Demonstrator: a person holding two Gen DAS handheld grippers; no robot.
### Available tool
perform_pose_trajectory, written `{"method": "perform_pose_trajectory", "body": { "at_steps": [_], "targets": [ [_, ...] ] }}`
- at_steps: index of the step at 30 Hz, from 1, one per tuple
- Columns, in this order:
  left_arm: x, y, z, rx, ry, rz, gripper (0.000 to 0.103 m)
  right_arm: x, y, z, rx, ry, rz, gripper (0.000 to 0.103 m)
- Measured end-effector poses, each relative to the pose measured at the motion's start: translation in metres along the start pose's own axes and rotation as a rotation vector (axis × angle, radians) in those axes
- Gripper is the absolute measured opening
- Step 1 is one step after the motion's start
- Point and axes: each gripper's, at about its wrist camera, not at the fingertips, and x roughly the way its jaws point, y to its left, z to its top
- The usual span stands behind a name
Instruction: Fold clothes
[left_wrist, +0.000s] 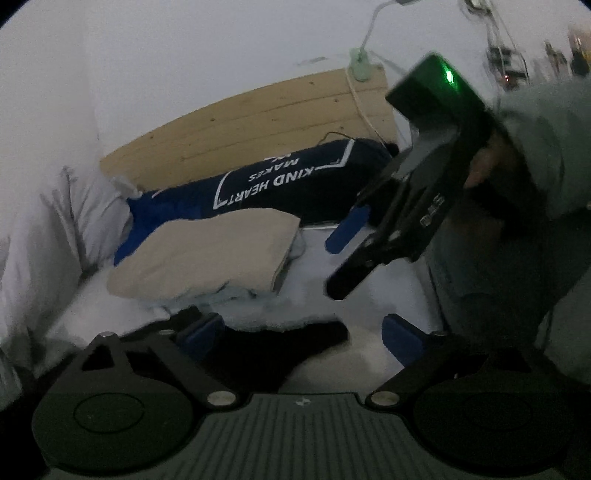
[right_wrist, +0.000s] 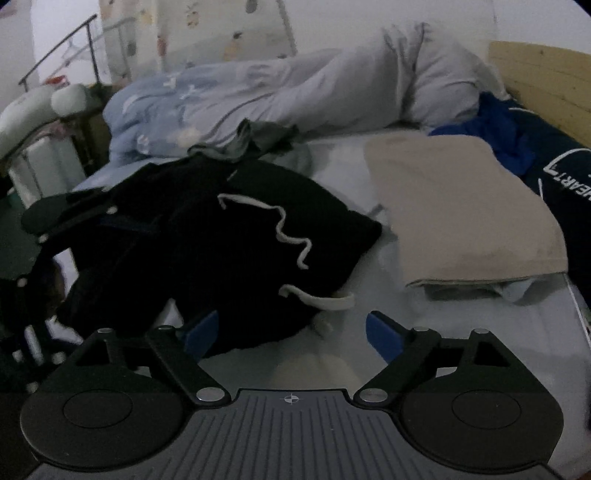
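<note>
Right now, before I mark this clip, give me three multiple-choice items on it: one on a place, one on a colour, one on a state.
1. Where does the folded beige garment lie relative to the black hoodie in the right wrist view?
A. To its right
B. Under it
C. To its left

2. What colour is the drawstring on the black hoodie?
A. Red
B. White
C. Blue

3. How do the jaws of the right hand-held gripper stand?
A. Shut on the drawstring
B. Shut on nothing
C. Open

Key: 1 A, the beige garment sits right of the hoodie on the bed. 2 B, the cord shows white on black. 3 C, the blue fingers stand wide apart.
</note>
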Motion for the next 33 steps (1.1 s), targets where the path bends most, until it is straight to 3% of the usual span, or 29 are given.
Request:
{"method": "perform_pose_trajectory", "body": {
  "at_steps": [2,4,8,12,16,21,26,30,33],
  "targets": [
    [0.005,-0.003,0.000,0.037,0.017,0.012,0.094,-0.009,-0.005,-0.001,-0.002,-0.003,-0.004,0.089],
    [0.013,-0.007,-0.002,0.071,0.053,0.021,0.084,-0.014,-0.013,-0.001,0.025,-0.017,-0.041,0.090],
    [0.029,-0.017,-0.006,0.136,0.118,0.033,0.076,-0.016,-0.028,-0.003,0.073,-0.025,-0.098,0.090],
    [0.035,-0.021,-0.005,0.142,0.132,0.033,0.075,-0.009,-0.035,-0.004,0.108,-0.019,-0.125,0.090],
    [0.038,-0.031,-0.007,0.190,0.159,0.019,0.056,-0.001,-0.037,0.001,0.116,-0.032,-0.140,0.091],
    [0.028,-0.033,-0.011,0.187,0.139,0.015,0.046,0.000,-0.037,0.009,0.108,-0.071,-0.165,0.093],
    [0.001,-0.007,-0.006,0.020,0.028,0.076,0.033,-0.002,-0.038,0.011,0.095,-0.084,-0.182,0.094],
    [-0.033,0.034,-0.005,-0.246,-0.127,0.176,0.022,0.002,-0.031,0.009,0.054,-0.078,-0.182,0.094],
    [-0.060,0.066,-0.014,-0.442,-0.241,0.234,0.021,0.014,-0.020,0.008,0.001,-0.057,-0.168,0.094]
  ]
}}
